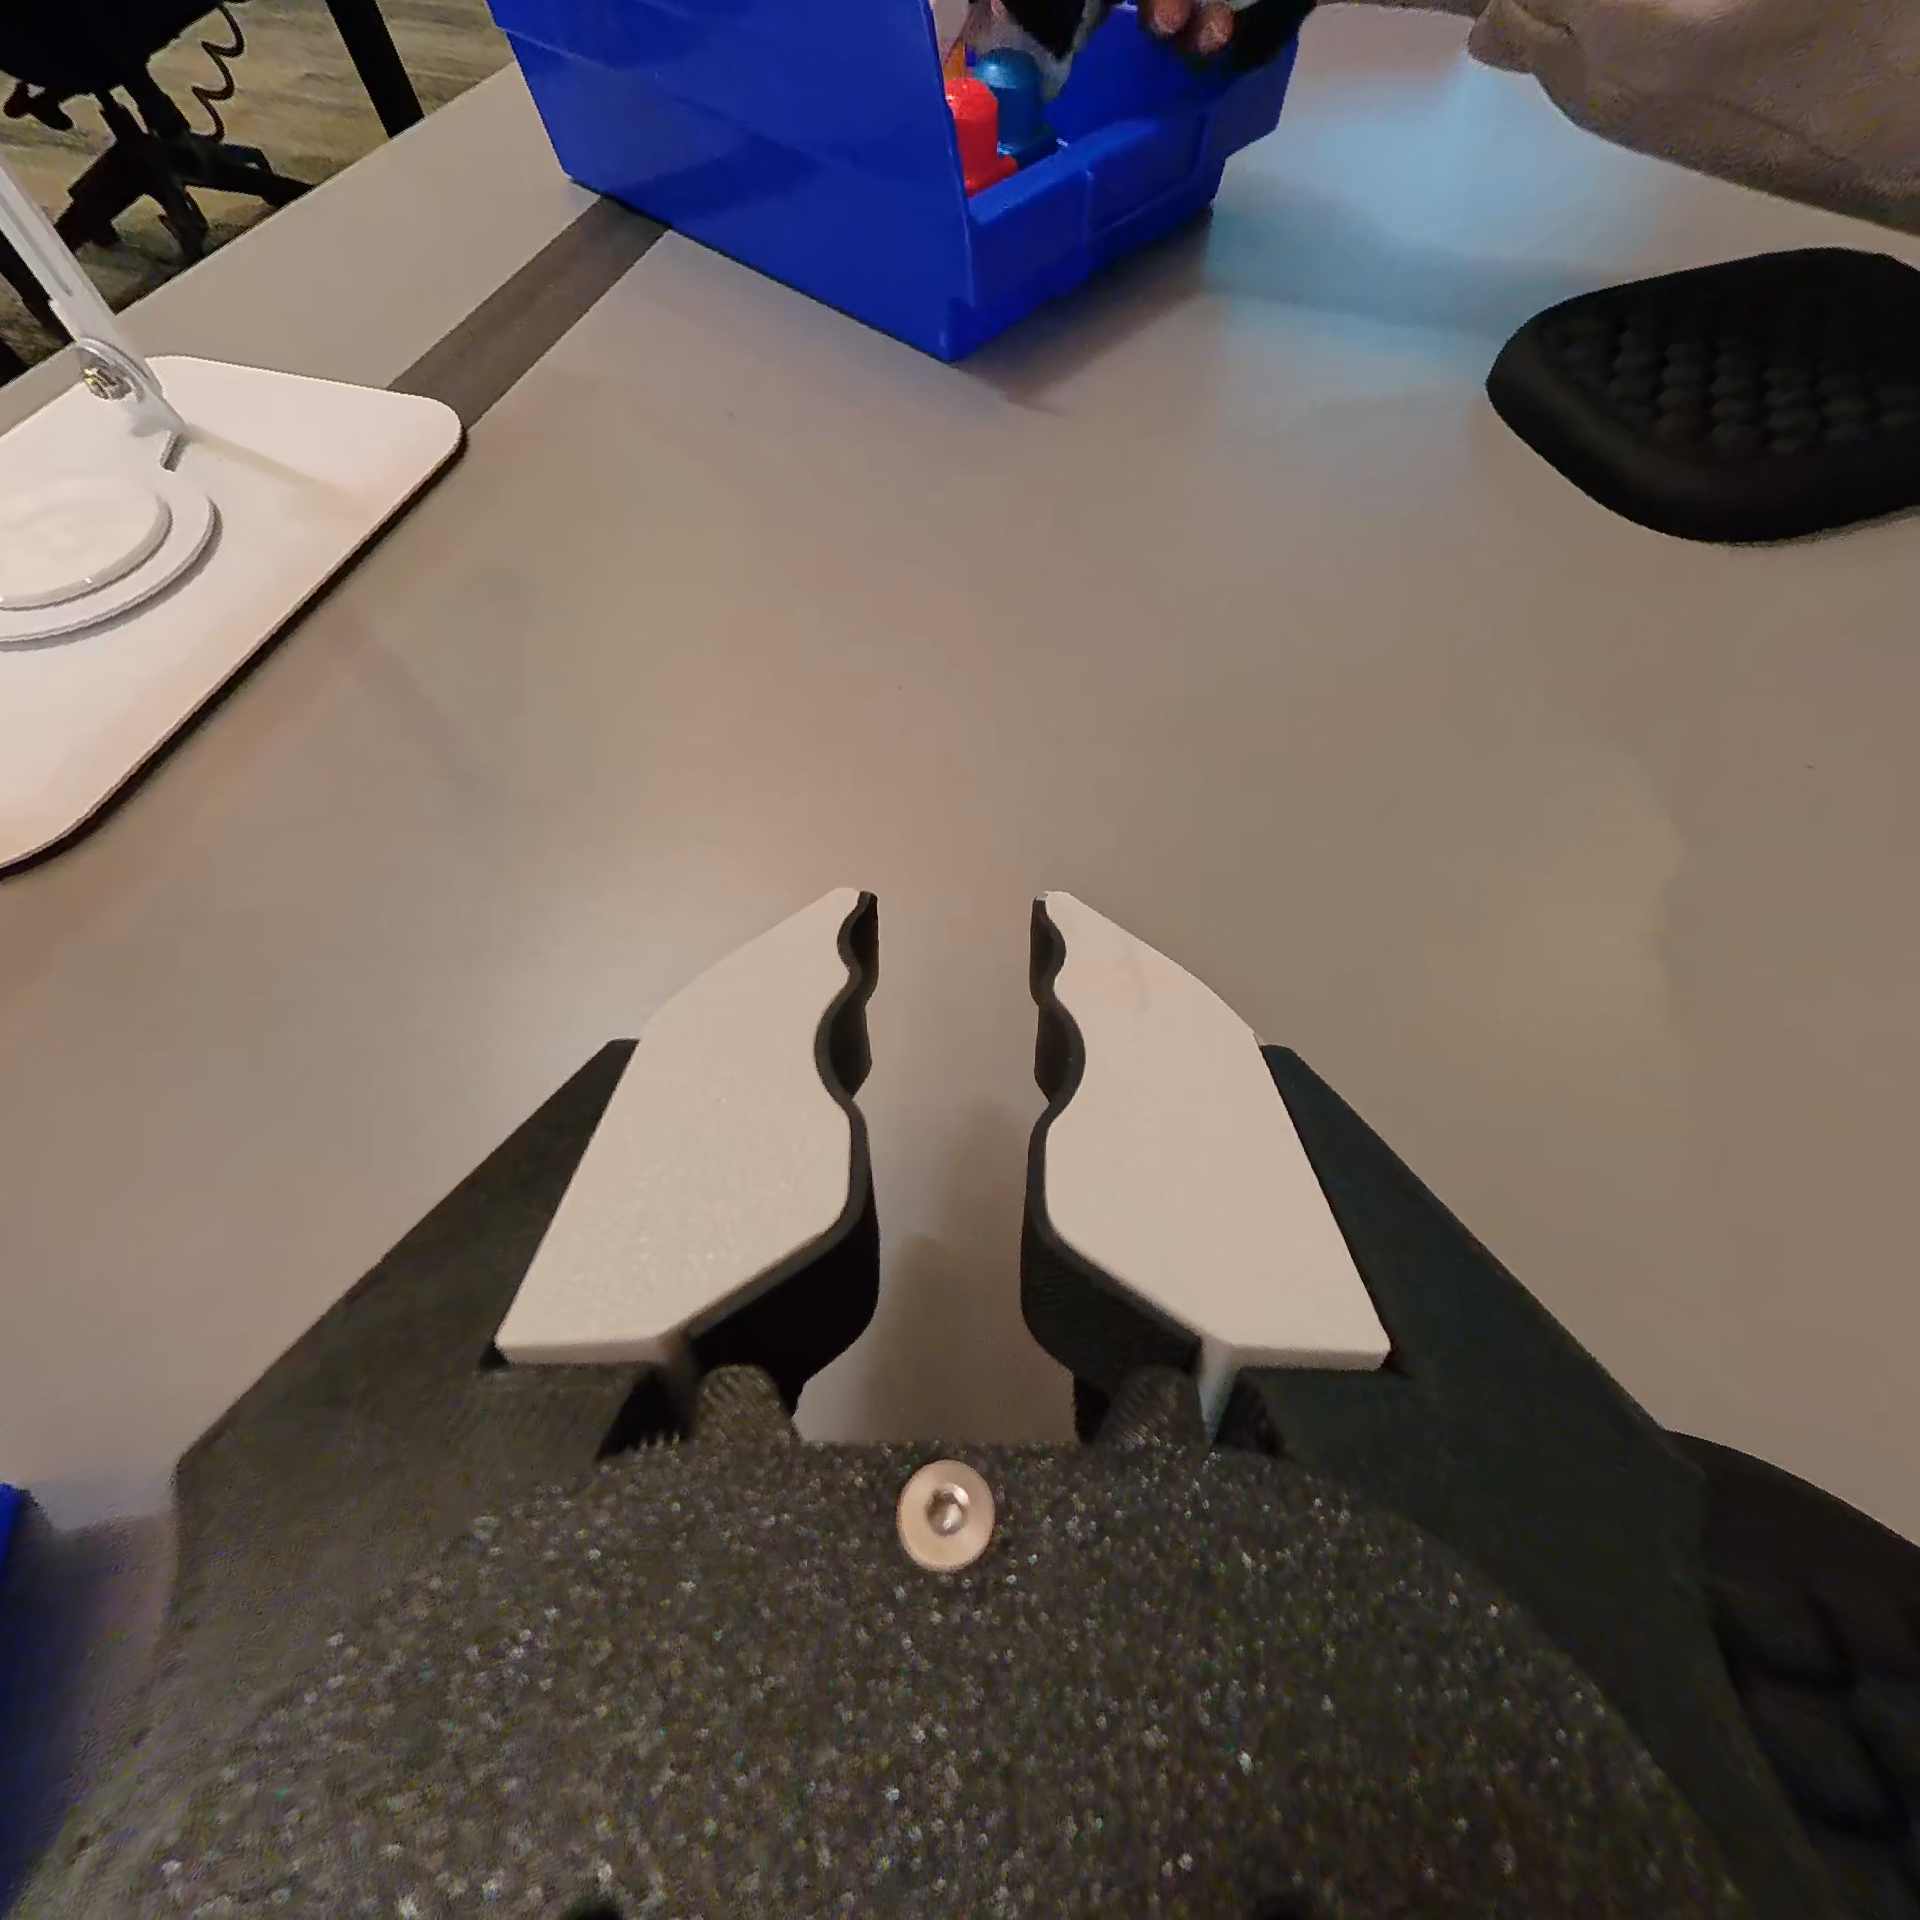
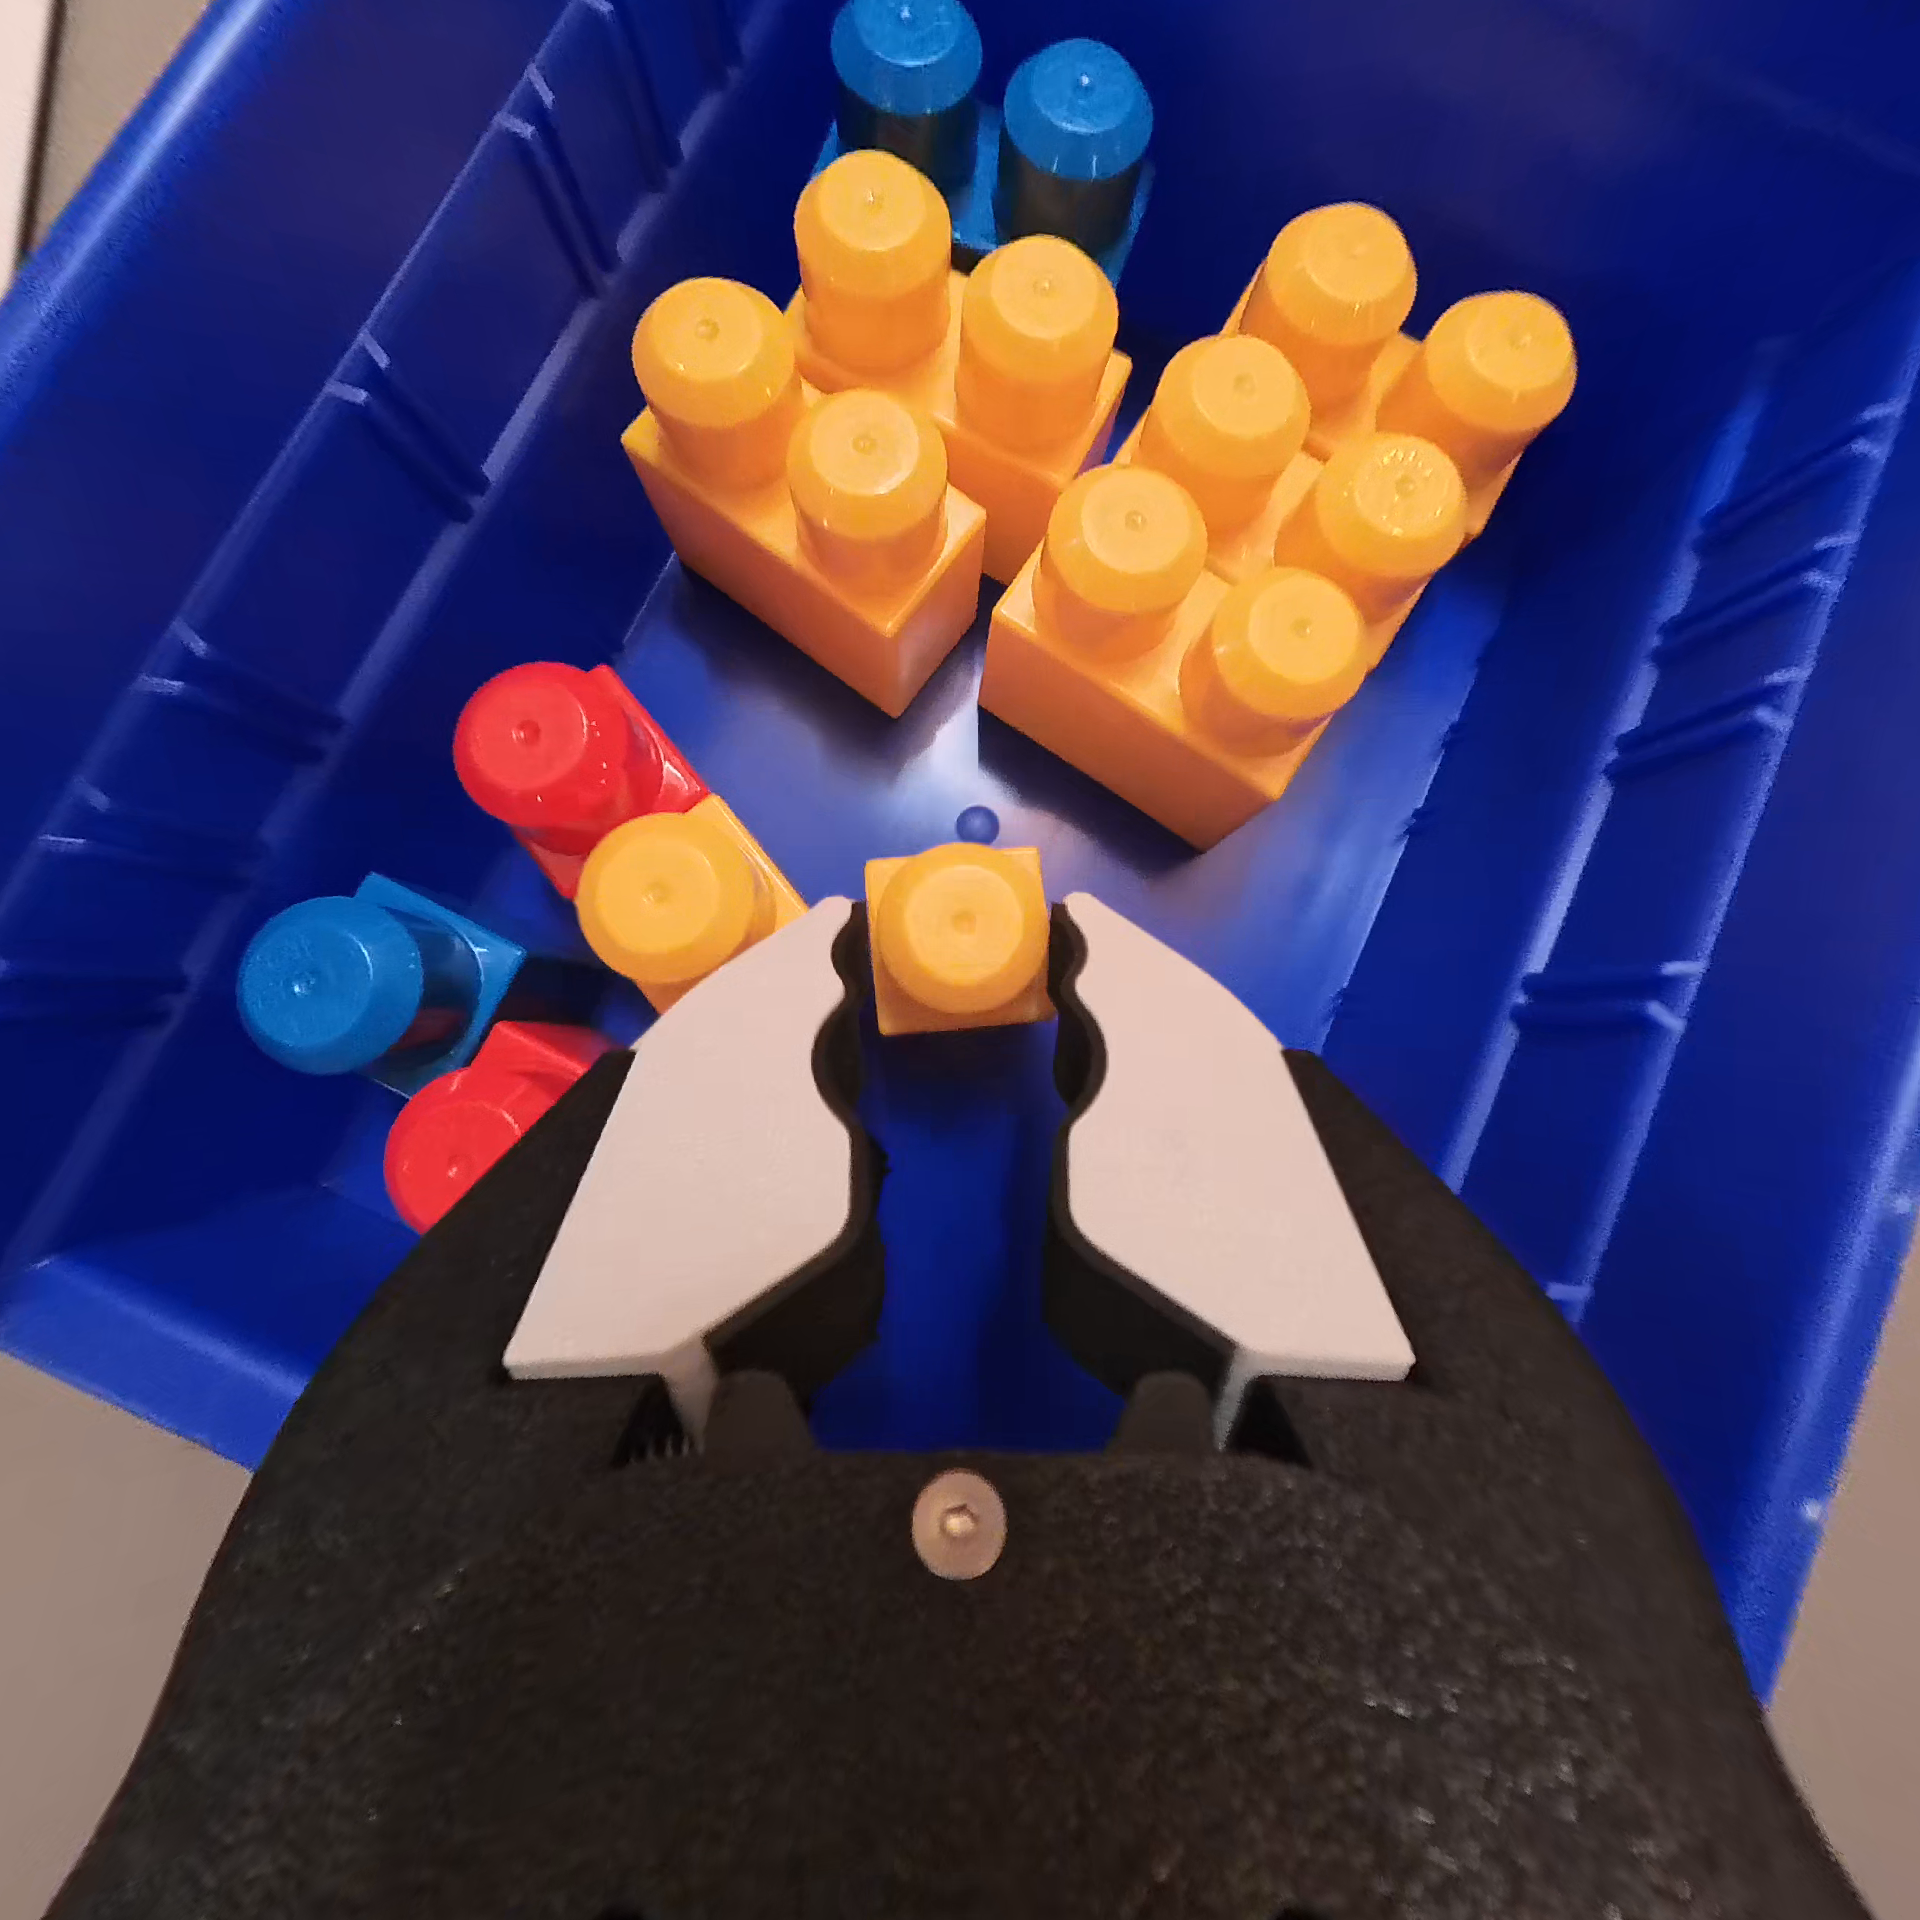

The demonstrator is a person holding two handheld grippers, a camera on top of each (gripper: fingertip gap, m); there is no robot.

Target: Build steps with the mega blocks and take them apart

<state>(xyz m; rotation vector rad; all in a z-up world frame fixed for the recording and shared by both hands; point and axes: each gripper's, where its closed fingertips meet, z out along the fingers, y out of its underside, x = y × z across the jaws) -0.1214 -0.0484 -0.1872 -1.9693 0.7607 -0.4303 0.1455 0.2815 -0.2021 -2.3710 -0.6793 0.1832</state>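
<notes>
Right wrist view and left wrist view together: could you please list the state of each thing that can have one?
Right gripper: shut on a small yellow block, inside the bin.
Left gripper: open, empty, over the table.
Blue bin: open-topped, holding loose blocks.
Six-stud yellow block: upright.
Red single block: tipped over.

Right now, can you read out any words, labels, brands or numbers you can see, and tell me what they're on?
None can be read.
Six-stud yellow block in the blue bin: faint raised marks on one stud top, too small to read.
Blue single-stud block: faint marks on its stud, too blurred to read.
White stand base and black pad: no text visible.
</notes>
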